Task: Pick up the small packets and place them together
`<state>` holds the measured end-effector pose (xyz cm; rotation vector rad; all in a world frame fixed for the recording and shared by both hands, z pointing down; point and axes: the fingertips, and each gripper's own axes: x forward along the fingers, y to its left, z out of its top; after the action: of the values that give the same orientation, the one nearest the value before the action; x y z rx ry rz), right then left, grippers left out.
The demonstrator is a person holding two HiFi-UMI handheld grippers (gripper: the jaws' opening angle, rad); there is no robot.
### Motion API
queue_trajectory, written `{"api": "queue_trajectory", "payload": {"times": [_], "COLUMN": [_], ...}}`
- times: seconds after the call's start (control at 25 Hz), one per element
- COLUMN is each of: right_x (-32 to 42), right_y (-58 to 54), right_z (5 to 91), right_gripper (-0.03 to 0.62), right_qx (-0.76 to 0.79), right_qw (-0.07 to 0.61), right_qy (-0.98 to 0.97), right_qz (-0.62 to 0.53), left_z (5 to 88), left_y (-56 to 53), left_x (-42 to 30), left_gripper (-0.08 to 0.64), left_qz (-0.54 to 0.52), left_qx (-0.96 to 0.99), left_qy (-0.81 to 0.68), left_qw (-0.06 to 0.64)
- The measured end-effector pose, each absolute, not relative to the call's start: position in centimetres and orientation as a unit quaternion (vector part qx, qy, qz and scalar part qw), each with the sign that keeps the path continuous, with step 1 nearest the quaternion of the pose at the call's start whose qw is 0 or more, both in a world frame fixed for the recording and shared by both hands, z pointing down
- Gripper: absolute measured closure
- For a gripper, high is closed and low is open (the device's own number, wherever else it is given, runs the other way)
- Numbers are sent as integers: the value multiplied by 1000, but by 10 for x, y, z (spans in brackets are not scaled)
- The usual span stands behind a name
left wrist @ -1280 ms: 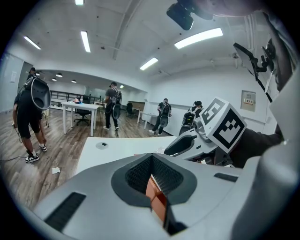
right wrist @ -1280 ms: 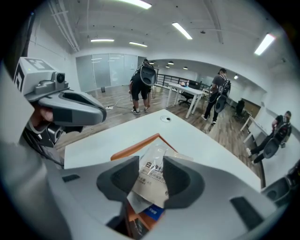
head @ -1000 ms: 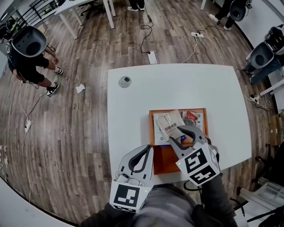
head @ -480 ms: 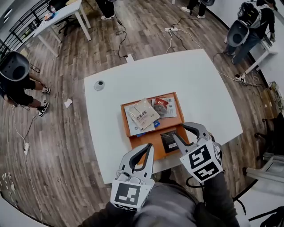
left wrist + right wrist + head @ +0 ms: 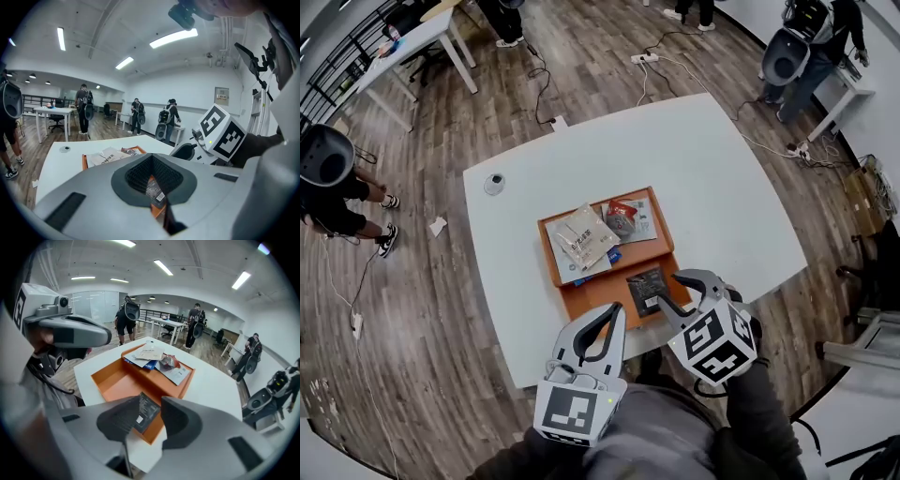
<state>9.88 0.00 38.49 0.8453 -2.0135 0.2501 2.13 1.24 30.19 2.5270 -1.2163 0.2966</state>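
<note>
An orange tray (image 5: 592,302) sits on the white table (image 5: 703,169). At its far end lie a beige packet (image 5: 581,236), a red packet (image 5: 622,216) and a pale sheet (image 5: 644,220), close together. A dark packet (image 5: 645,284) lies flat, alone, at the tray's near right. My right gripper (image 5: 666,286) hovers just beside it with its jaws apart; in the right gripper view the dark packet (image 5: 146,414) shows through the gap. My left gripper (image 5: 617,311) is at the tray's near edge, fingertips together, with nothing held.
A small round grey object (image 5: 494,181) rests near the table's far left corner. The table's near edge runs just under both grippers. Several people, desks and floor cables surround the table.
My right gripper has drawn back from the pile at the tray's far end to its near right. The dark packet now lies in view there. The left gripper keeps its place in the view.
</note>
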Motion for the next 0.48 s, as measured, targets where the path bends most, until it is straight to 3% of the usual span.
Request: {"api": "queue_trajectory", "payload": {"times": [0.32, 0.48], "right_x": [66, 61], "right_y": [-1, 4], "right_z": [425, 446], "right_gripper": [443, 391], "right_qx": [279, 245], "right_qw": [506, 544], "right_qy": [-808, -792], "right_qz": [119, 131], "left_z": [317, 326], "left_y": [-1, -8], "left_x": [-15, -23], "left_gripper": [563, 563], "left_qz": [109, 110], "left_qx": [866, 864], "left_qy": [-453, -451], "left_qw": [180, 196]}}
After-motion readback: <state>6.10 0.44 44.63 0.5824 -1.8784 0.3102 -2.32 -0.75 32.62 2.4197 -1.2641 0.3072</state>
